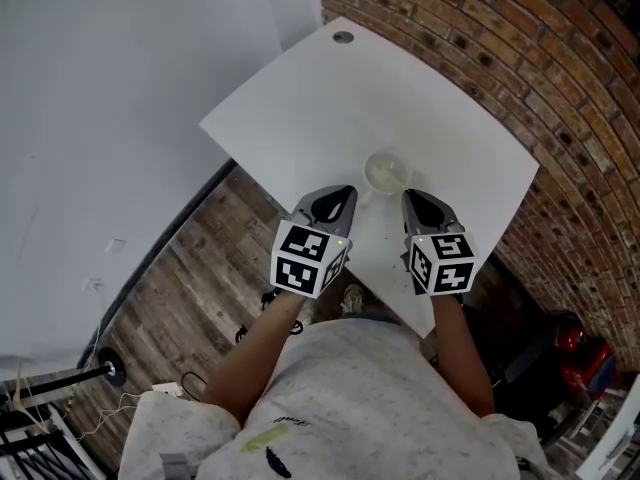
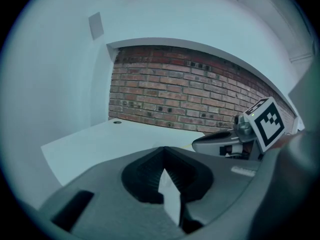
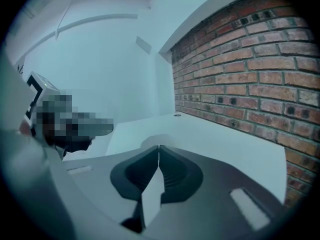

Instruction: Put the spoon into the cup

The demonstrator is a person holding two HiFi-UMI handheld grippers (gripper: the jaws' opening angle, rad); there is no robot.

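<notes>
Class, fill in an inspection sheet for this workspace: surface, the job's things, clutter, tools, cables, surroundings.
Surface: white table, with a grommet hole near its far corner.
Job's things: pale cup standing upright on the table, just ahead of both tools; spoon not made out in any view.
Clutter: nothing seen on the table.
Tools: left tool jaws together, nothing between them; right tool the same.
Cables: loose cables on the wood floor, off to the left.
Surroundings: brick wall behind the table; white wall on the left; a red object on the floor at right.

White table (image 1: 330, 108) beside brick wall (image 1: 510, 38)
</notes>
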